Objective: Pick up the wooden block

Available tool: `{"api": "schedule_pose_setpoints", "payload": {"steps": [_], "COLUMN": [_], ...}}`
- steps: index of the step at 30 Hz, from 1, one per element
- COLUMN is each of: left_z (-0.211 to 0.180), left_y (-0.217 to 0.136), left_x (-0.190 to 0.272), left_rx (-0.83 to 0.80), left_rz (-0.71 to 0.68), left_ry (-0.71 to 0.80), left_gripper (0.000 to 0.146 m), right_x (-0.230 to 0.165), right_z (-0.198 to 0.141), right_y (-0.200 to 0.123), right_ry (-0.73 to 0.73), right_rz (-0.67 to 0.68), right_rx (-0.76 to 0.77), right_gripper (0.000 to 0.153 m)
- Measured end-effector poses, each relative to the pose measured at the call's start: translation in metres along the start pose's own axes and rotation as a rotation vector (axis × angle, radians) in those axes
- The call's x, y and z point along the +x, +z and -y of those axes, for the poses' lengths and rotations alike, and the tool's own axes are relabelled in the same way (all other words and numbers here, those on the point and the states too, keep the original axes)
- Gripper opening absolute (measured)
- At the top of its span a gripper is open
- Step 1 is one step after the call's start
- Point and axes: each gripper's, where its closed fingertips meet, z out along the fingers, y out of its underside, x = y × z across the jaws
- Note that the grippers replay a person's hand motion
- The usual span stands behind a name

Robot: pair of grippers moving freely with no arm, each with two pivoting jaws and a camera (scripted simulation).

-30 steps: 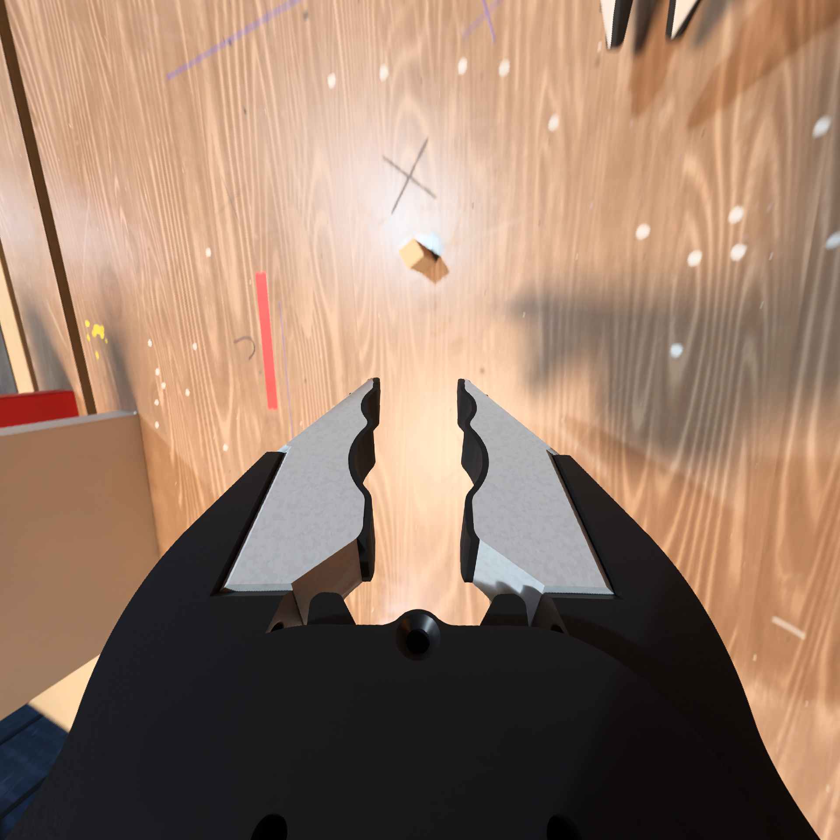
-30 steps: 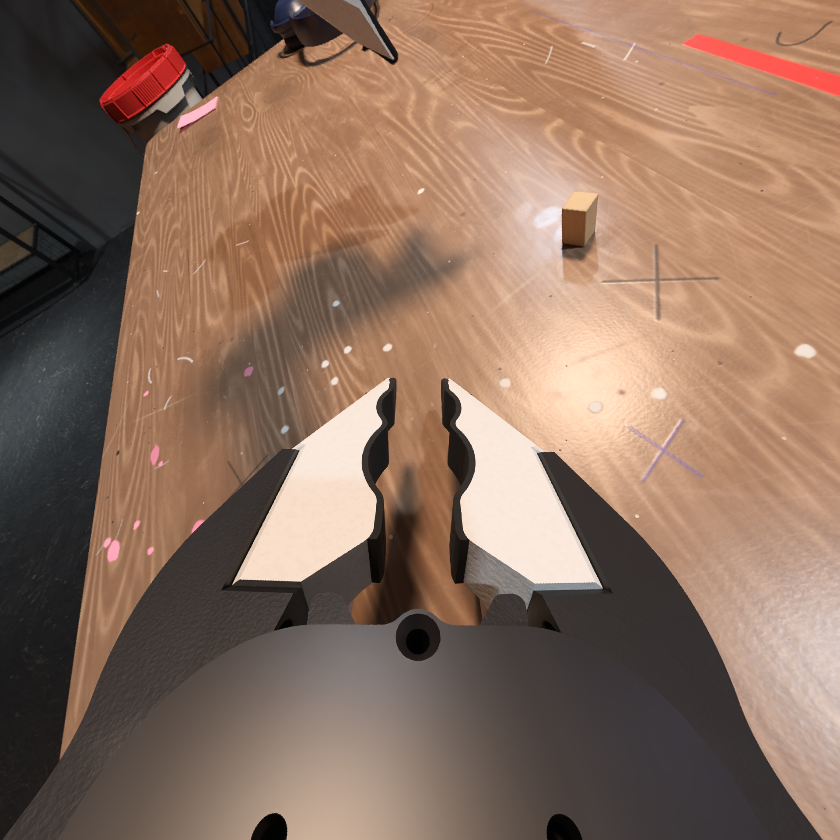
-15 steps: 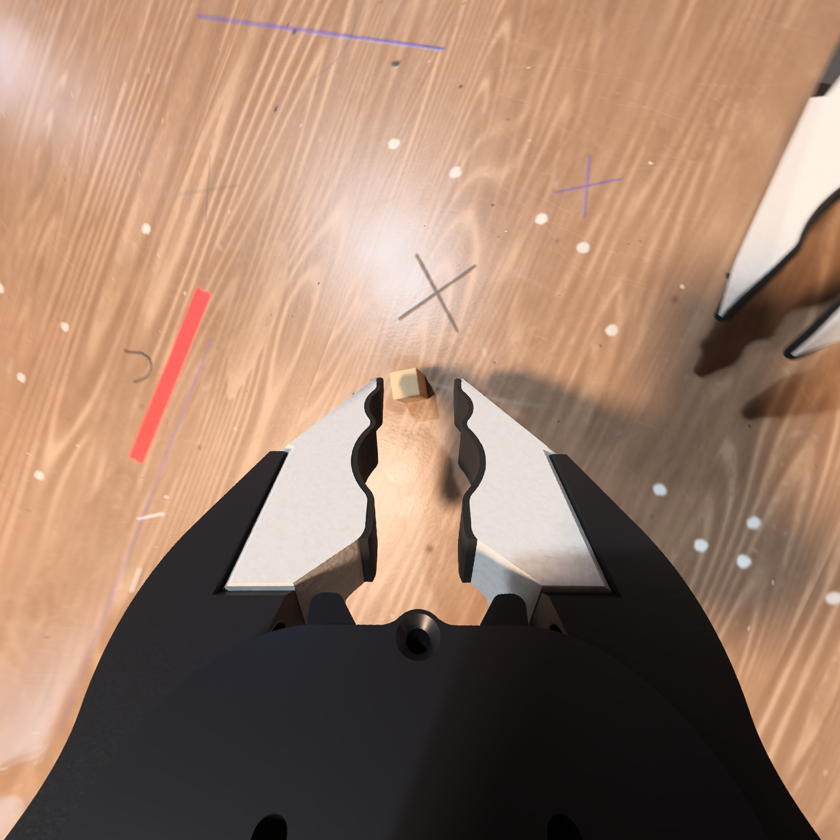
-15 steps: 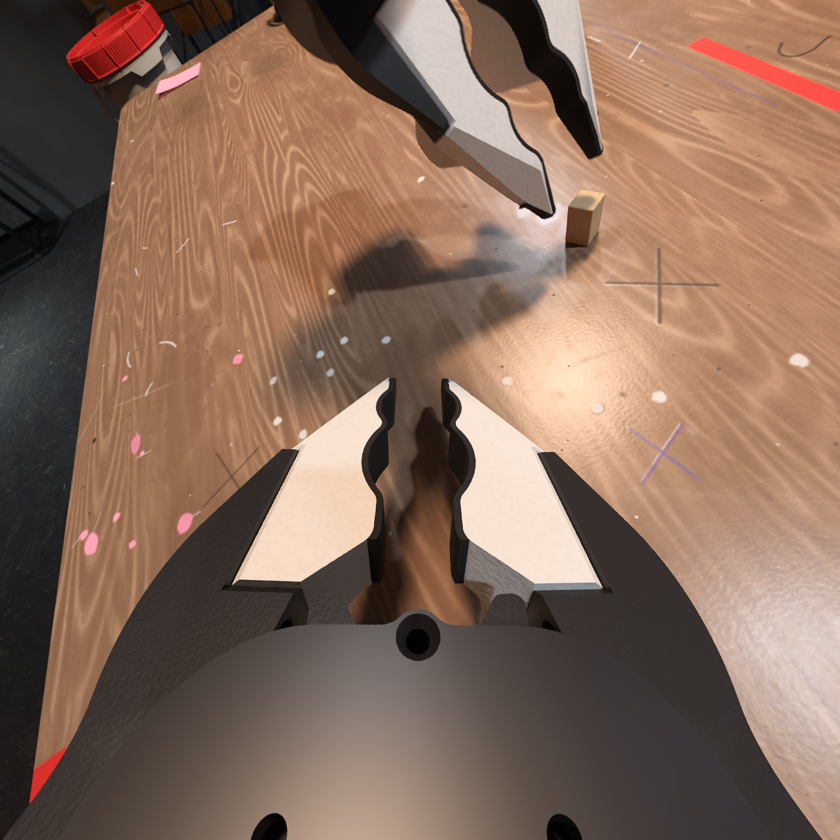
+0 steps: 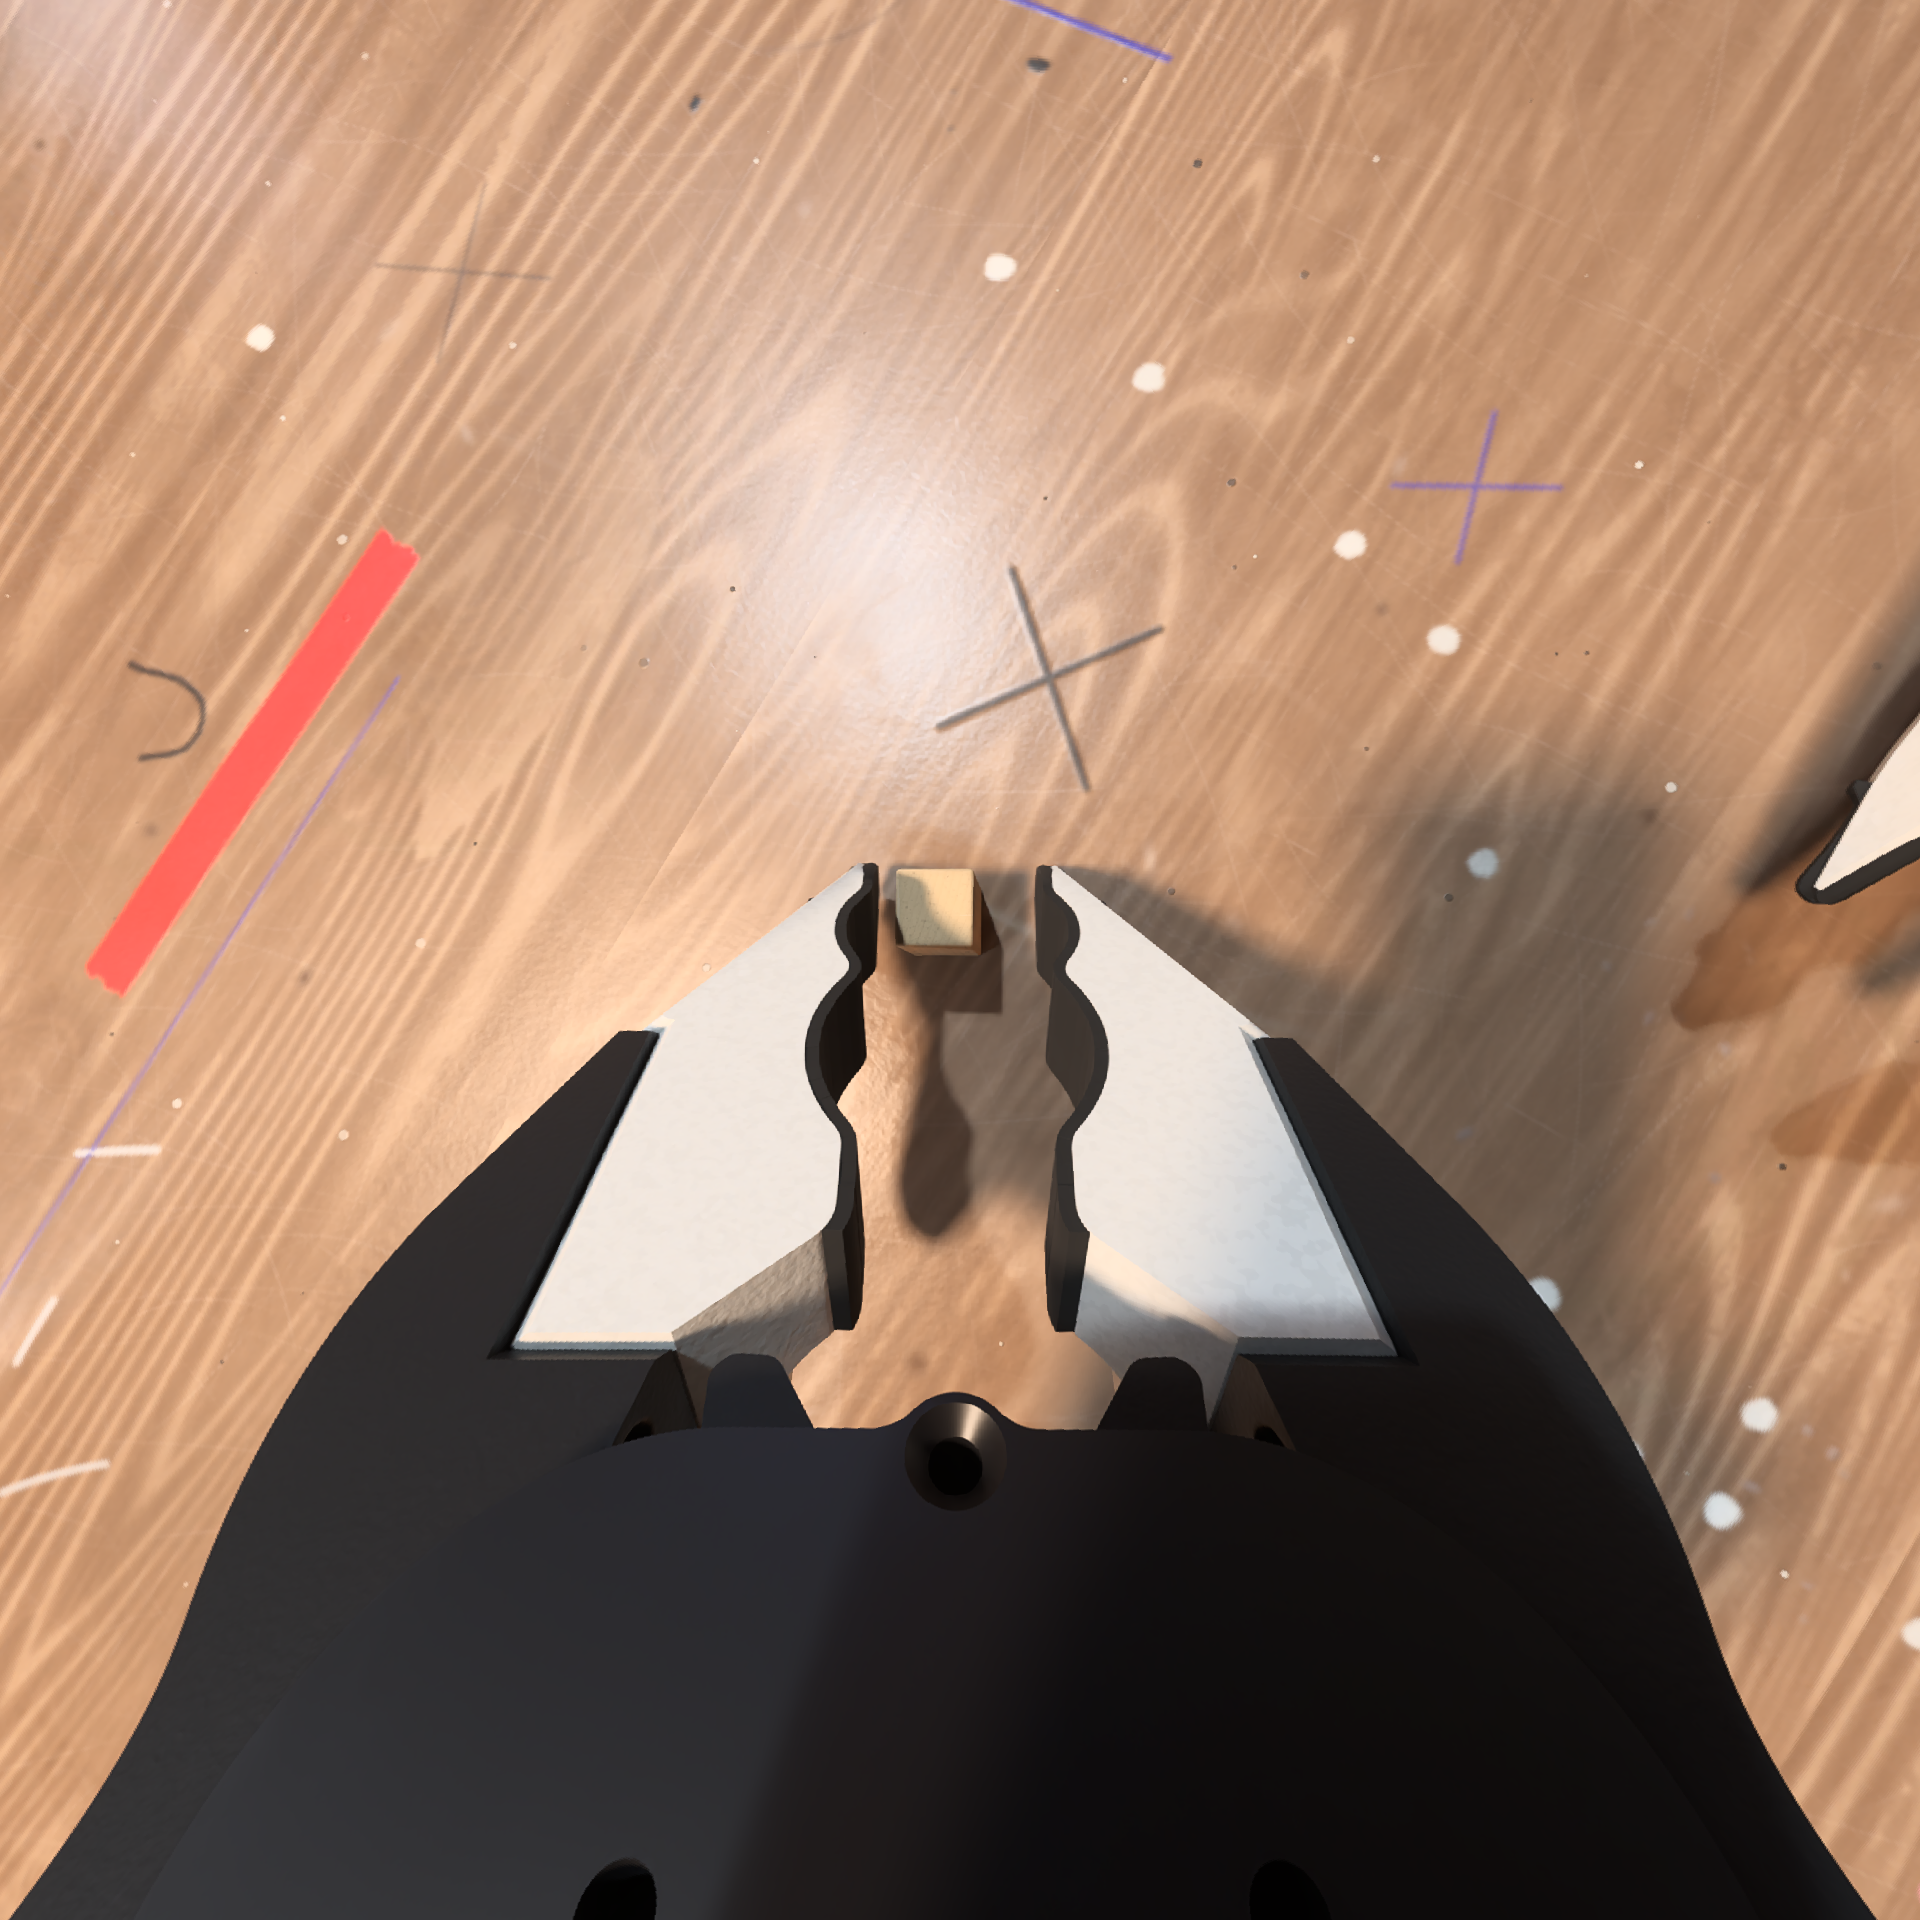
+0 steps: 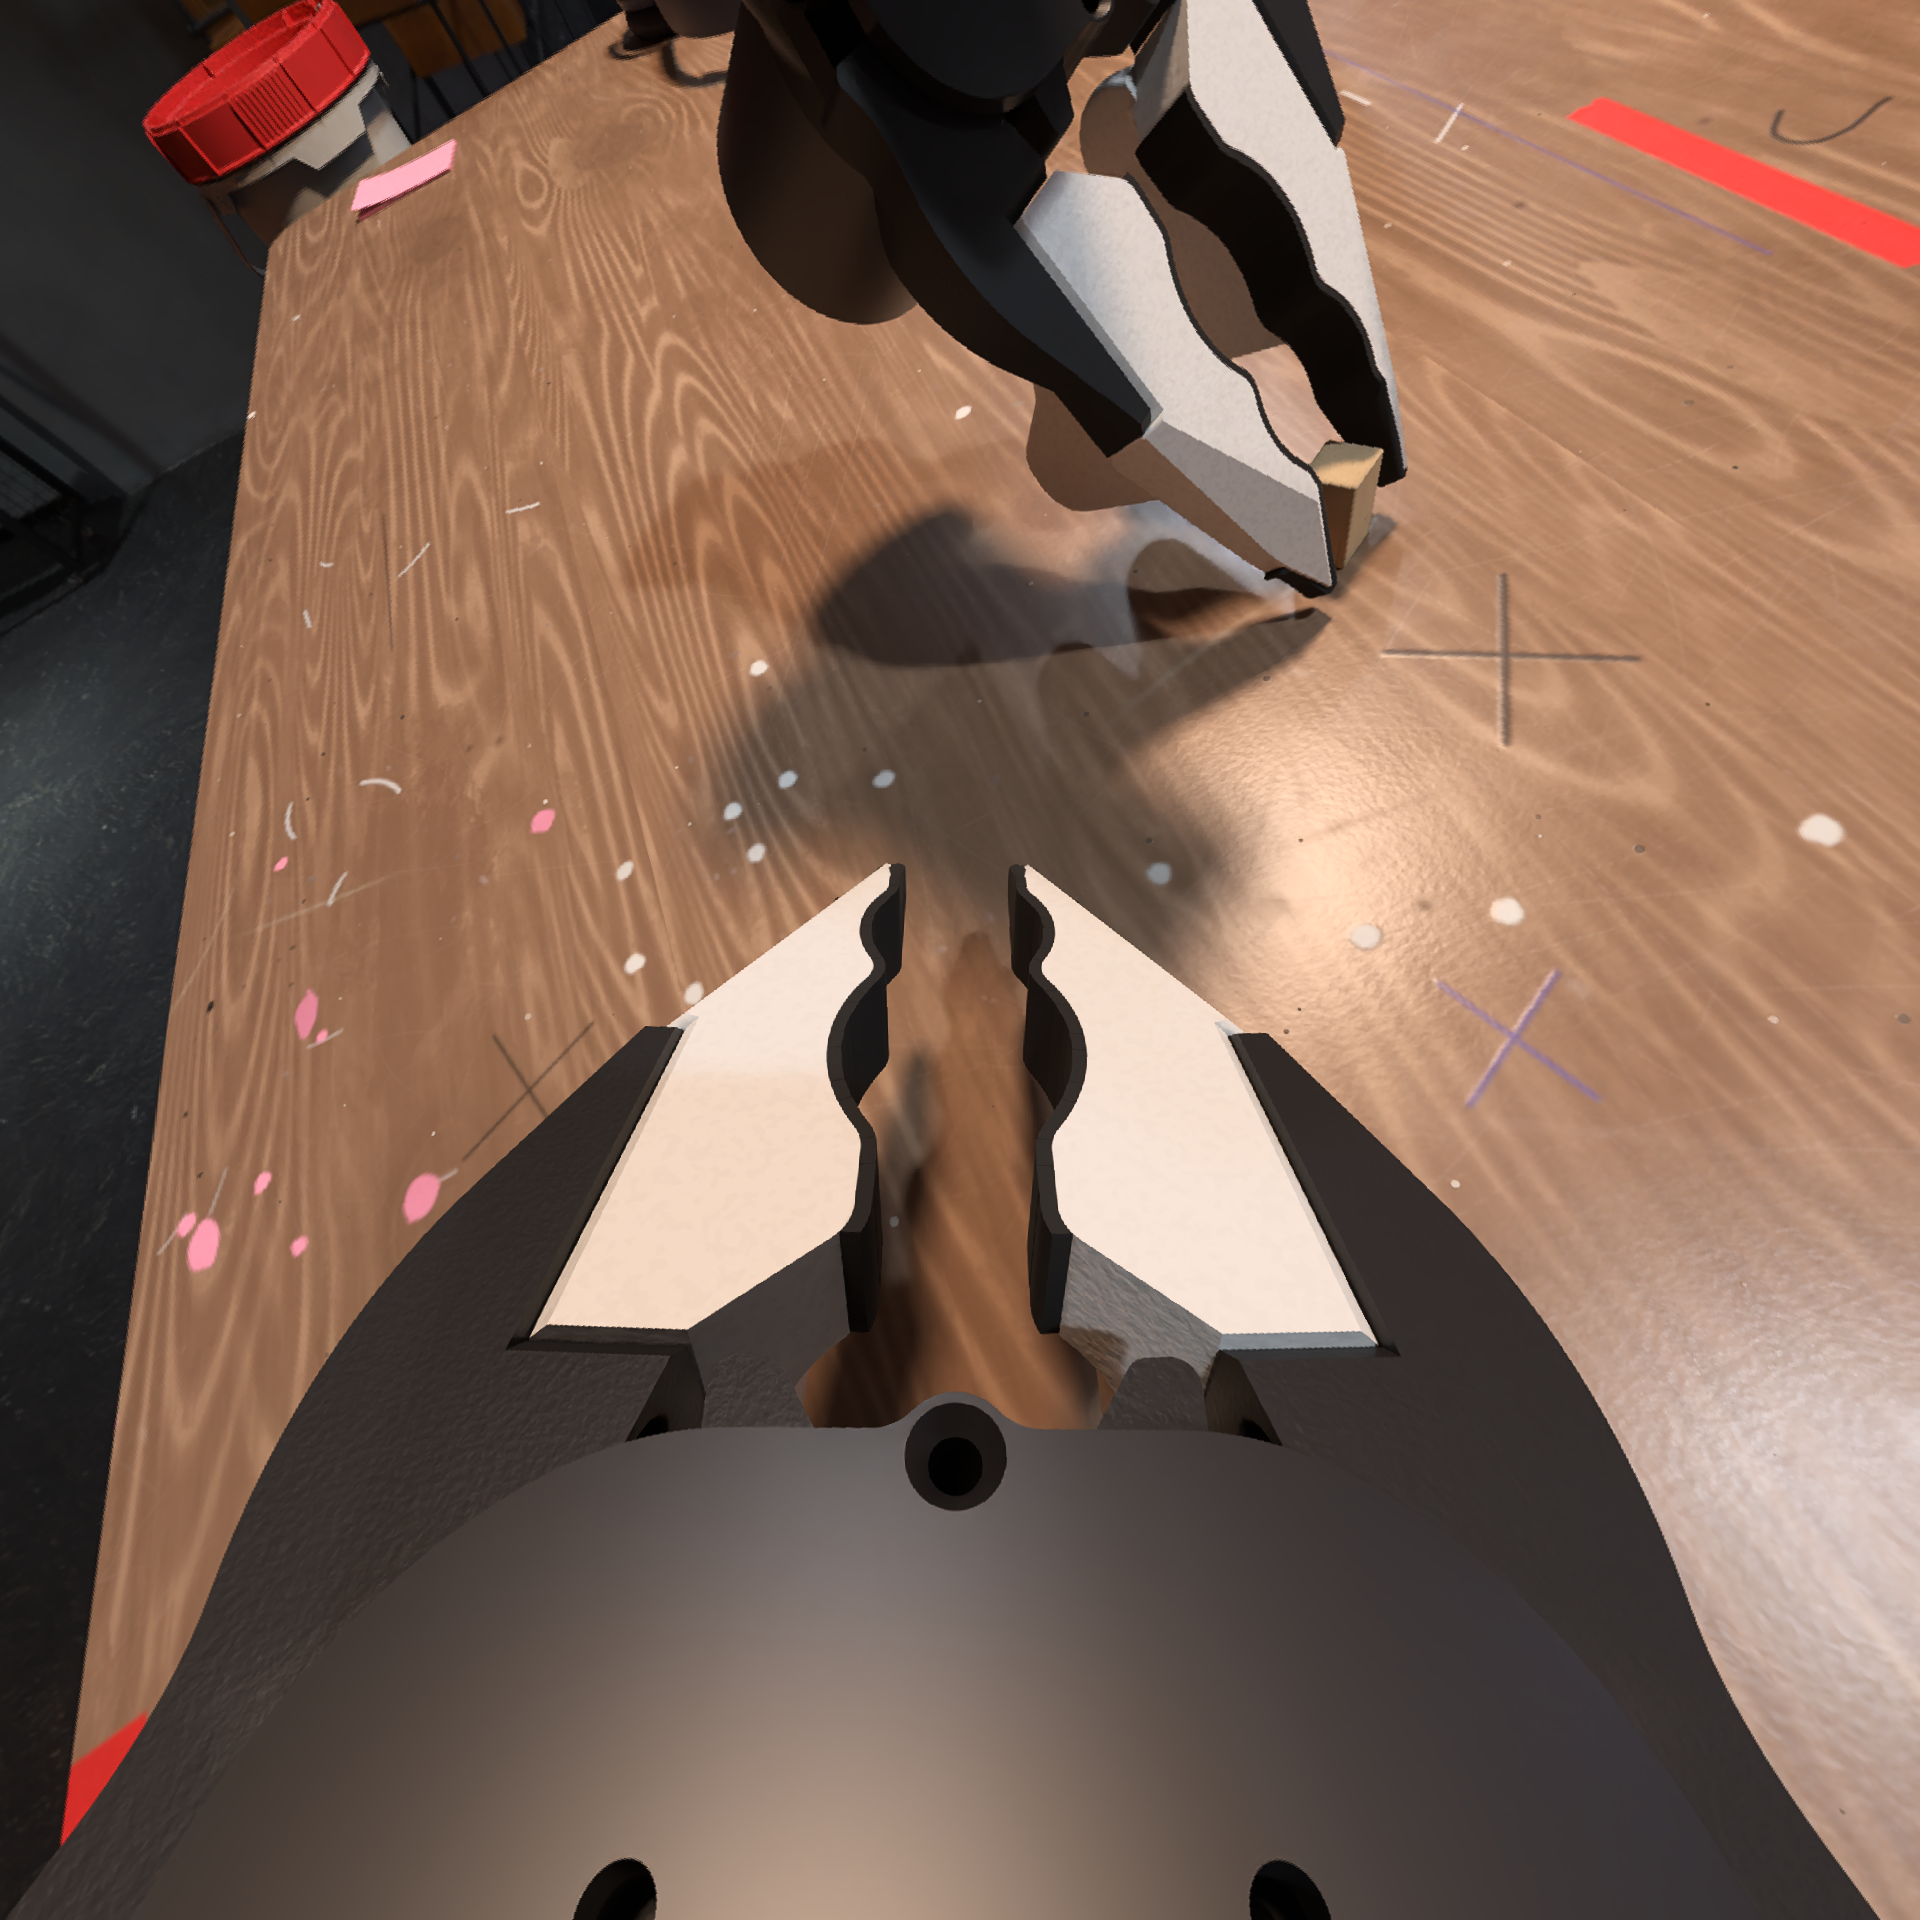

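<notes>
The small light wooden block (image 5: 935,910) stands on the wooden table between the tips of my left gripper (image 5: 956,883). The left gripper is open, its fingers straddle the block, with a gap on each side. In the right wrist view the left gripper (image 6: 1351,520) comes down steeply from above, fingertips at the tabletop around the block (image 6: 1349,497). My right gripper (image 6: 956,883) is open and empty, low over the table, well short of the block.
A red tape strip (image 5: 249,769) lies to the left and a grey X mark (image 5: 1049,681) just beyond the block. A red-lidded jar (image 6: 260,114) and a pink note (image 6: 403,179) sit at the far table corner. The table's left edge (image 6: 197,831) drops to a dark floor.
My left gripper has moved forward and down, so the block now sits between its fingertips instead of ahead of them. The right gripper has barely moved.
</notes>
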Motion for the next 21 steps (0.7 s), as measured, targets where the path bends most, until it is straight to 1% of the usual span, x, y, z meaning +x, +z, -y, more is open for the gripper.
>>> {"api": "schedule_pose_setpoints", "payload": {"steps": [3, 8, 11, 21], "left_z": [-0.0012, -0.0026, -0.0035, -0.0074], "left_y": [-0.0006, -0.0021, -0.0034, -0.0071], "left_x": [-0.0018, -0.0027, -0.0046, -0.0052], "left_rx": [0.004, 0.022, 0.029, 0.028], "left_rz": [0.016, 0.018, 0.040, 0.055], "left_ry": [0.008, 0.017, 0.038, 0.078], "left_gripper": [0.024, 0.020, 0.014, 0.013], "right_x": [0.0000, 0.0003, 0.0004, 0.0006], "right_z": [-0.0004, -0.0004, -0.0001, 0.0000], "right_y": [0.0002, 0.0003, 0.0000, -0.0001], "right_ry": [-0.001, 0.000, 0.002, 0.002], "right_rz": [-0.001, -0.001, -0.001, -0.002], "right_rx": [-0.002, -0.002, 0.001, 0.001], "right_gripper": [0.020, 0.020, 0.019, 0.020]}}
